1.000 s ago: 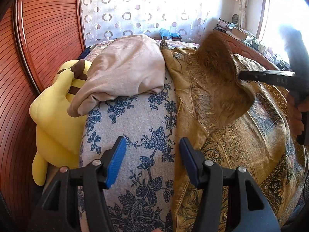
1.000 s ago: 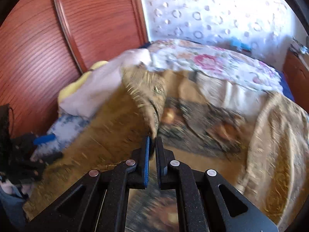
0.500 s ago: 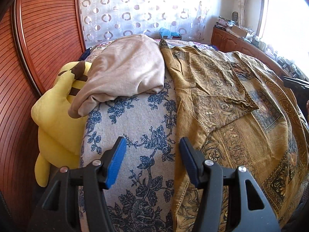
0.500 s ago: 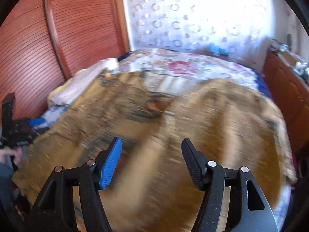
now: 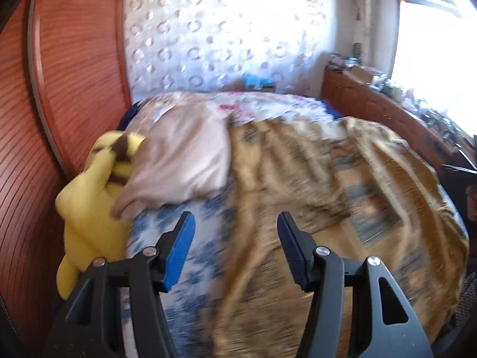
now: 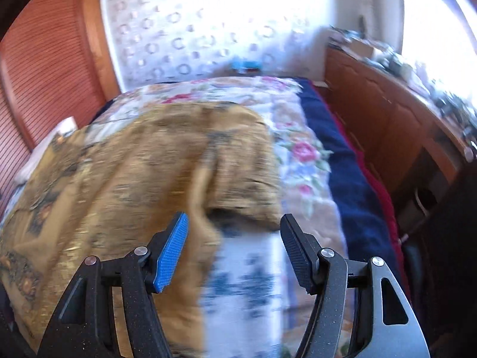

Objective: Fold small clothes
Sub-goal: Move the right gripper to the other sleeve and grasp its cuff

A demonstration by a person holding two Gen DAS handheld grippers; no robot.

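Observation:
A gold patterned cloth (image 5: 342,197) lies spread over the bed, blurred by motion; it also shows in the right wrist view (image 6: 143,179), partly folded over itself. A beige garment (image 5: 184,161) lies bunched at the bed's far left. My left gripper (image 5: 235,247) is open and empty above the blue floral sheet (image 5: 190,256), near the cloth's left edge. My right gripper (image 6: 232,247) is open and empty above the cloth's right edge and the sheet (image 6: 244,271).
A yellow plush toy (image 5: 92,205) sits between the bed and the red wooden headboard (image 5: 44,119). A floral quilt (image 6: 298,149) and navy blanket (image 6: 342,173) lie at the bed's right. A wooden cabinet (image 6: 387,113) with clutter stands by the window.
My right gripper, shut on a raised cloth corner a second ago, let it go, opened and swung right. The corner dropped flat. The left view has tilted up and back.

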